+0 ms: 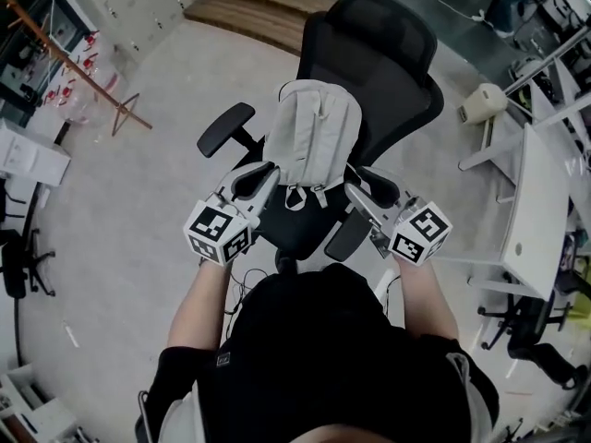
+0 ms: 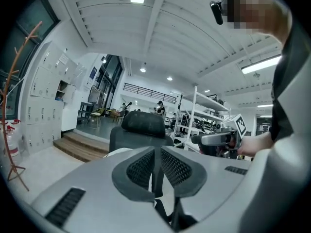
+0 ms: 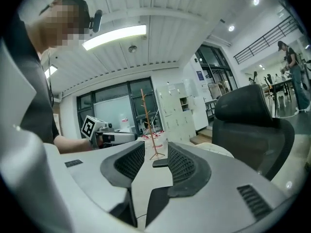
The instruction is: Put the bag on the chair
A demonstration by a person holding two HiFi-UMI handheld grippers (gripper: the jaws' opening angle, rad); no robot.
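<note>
A light grey backpack (image 1: pixel 314 137) lies on the seat of the black office chair (image 1: pixel 388 63), leaning against its backrest. My left gripper (image 1: pixel 268 173) is at the bag's lower left corner, and in the left gripper view (image 2: pixel 156 154) its jaws stand shut with nothing visible between the pads. My right gripper (image 1: pixel 365 192) hovers by the chair's right armrest. The right gripper view (image 3: pixel 154 157) shows it open, with only floor and an armrest (image 3: pixel 160 163) in the gap. Past the jaws I see the chair's backrest (image 2: pixel 143 125) and a pale edge of the bag (image 3: pixel 216 149).
An orange coat stand (image 1: pixel 92 72) stands at the left, with wooden steps (image 1: pixel 259 7) behind the chair. A white desk (image 1: pixel 540 210) is on the right. Another black chair (image 1: pixel 14 266) sits at the left edge. White lockers (image 3: pixel 182 110) line the far wall.
</note>
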